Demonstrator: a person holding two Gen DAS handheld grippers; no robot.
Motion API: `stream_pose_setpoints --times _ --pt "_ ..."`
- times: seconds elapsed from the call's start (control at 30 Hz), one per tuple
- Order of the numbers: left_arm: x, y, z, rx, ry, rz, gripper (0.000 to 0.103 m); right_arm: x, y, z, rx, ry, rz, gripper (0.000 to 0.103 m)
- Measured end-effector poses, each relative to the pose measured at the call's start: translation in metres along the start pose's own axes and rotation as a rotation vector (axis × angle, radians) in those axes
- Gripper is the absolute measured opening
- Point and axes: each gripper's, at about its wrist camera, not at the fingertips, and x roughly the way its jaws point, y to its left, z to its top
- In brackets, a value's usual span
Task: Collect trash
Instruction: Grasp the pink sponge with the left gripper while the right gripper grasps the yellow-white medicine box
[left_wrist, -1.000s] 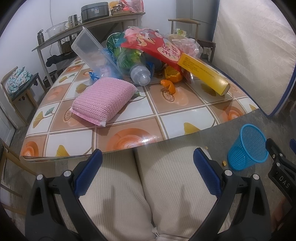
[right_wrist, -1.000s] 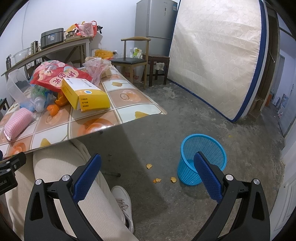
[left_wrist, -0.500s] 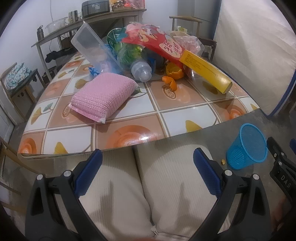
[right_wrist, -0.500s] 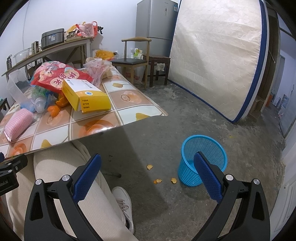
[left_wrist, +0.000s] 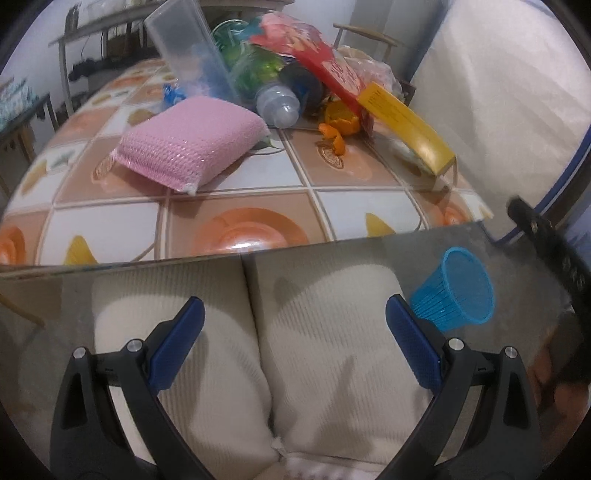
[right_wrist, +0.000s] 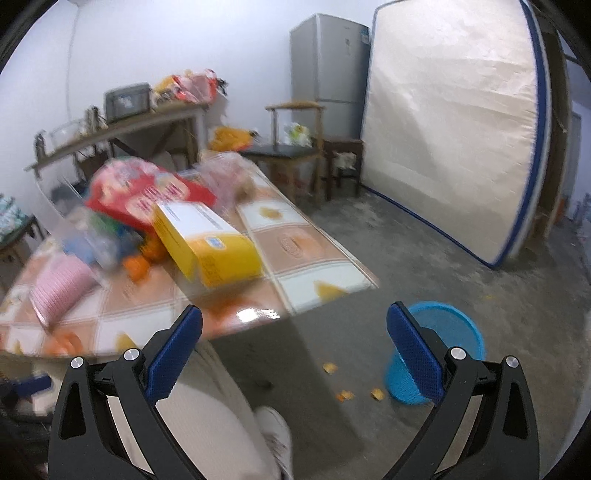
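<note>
A pile of trash lies on the tiled table (left_wrist: 258, 206): a pink sponge pack (left_wrist: 192, 142), a clear plastic bottle (left_wrist: 275, 103), orange peel (left_wrist: 338, 123), a red snack bag (left_wrist: 317, 59) and a yellow box (left_wrist: 406, 125). On the floor to the right stands a blue mesh bin (left_wrist: 456, 291). My left gripper (left_wrist: 293, 339) hangs open over the person's lap, short of the table edge, holding nothing. The right gripper (right_wrist: 293, 341) is open and empty too, with the yellow box (right_wrist: 207, 243) ahead on its left and the blue bin (right_wrist: 439, 350) behind its right finger.
Orange peel scraps (right_wrist: 343, 395) lie on the concrete floor beside the bin. A mattress (right_wrist: 450, 140) leans on the far wall next to a fridge (right_wrist: 325, 74). A wooden chair (right_wrist: 291, 147) and a cluttered shelf (right_wrist: 122, 122) stand behind the table.
Both grippers have moved forward and up toward the table; the pile looks nearer in the left view. The right view has swung left and is blurred by motion. Both stay open.
</note>
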Motion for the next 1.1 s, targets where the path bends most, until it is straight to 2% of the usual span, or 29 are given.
stream_pose_setpoints --times 0.07,0.1,0.17,0.27,0.33,0.43,0.5,0.57,0.63,0.7,0.87,0.97,1.1 --pt "-0.002 0.010 0.003 -0.039 -0.026 -0.075 0.095 0.006 0.007 0.015 -0.006 -0.038 0.086 0.097" --pt "-0.004 0.017 0.006 -0.069 -0.050 -0.137 0.095 0.008 0.011 0.020 -0.014 -0.050 0.115 0.097" --pt "-0.005 0.023 0.019 -0.083 -0.064 -0.156 0.095 0.016 0.021 0.036 -0.054 -0.062 0.182 0.097" --pt "-0.001 0.027 0.028 -0.110 -0.023 -0.179 0.095 0.028 0.037 0.055 -0.127 -0.034 0.246 0.097" --pt "-0.002 0.022 0.024 -0.070 -0.013 -0.172 0.095 0.039 0.042 0.063 -0.157 0.005 0.276 0.097" --pt "-0.004 0.011 0.016 0.093 0.019 -0.149 0.095 0.058 0.044 0.071 -0.171 0.069 0.350 0.097" --pt "-0.010 0.010 0.010 0.130 0.021 -0.138 0.095 0.071 0.043 0.073 -0.168 0.117 0.398 0.097" --pt "-0.020 0.012 0.008 0.153 0.007 -0.171 0.095 0.091 0.042 0.076 -0.159 0.186 0.445 0.097" --pt "-0.030 0.020 0.015 0.171 -0.012 -0.173 0.095 0.113 0.042 0.077 -0.145 0.277 0.485 0.097" --pt "-0.037 0.025 0.030 0.169 -0.061 -0.145 0.095 0.130 0.041 0.078 -0.122 0.350 0.531 0.097" --pt "-0.039 0.036 0.074 0.158 -0.150 -0.061 0.095 0.151 0.039 0.082 -0.118 0.433 0.574 0.097" --pt "-0.018 0.042 0.100 0.199 -0.113 0.026 0.095 0.157 0.038 0.084 -0.149 0.459 0.581 0.097" --pt "0.007 0.049 0.118 0.243 -0.027 0.079 0.095 0.170 0.045 0.085 -0.208 0.499 0.591 0.097"
